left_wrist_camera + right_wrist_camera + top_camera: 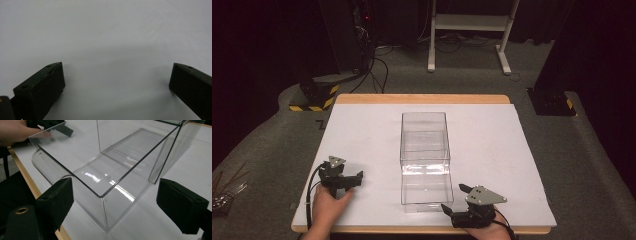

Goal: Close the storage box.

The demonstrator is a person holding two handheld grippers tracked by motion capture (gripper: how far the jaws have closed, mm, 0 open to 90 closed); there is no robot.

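Observation:
A clear, empty plastic box [424, 145] stands open-topped in the middle of the white table sheet [492, 150]. My left gripper [352, 183] rests near the front left of the sheet, a little left of the box, held by a hand [328, 210]. Its jaws stand wide apart over bare white sheet [112, 32], so the left gripper [117, 64] is open. My right gripper [455, 198] sits at the box's near right corner, open. In the right gripper view the box [117, 202] has its near corner just ahead of the right gripper [115, 181], apart from both jaws. The other hand [12, 132] appears beyond the box.
The table's wooden front edge [422, 230] runs just beneath both hands. Behind the table stand a white frame [472, 22], a black stand with a yellow-striped base [314, 97], and a black base [552, 102]. Cables cross the carpet.

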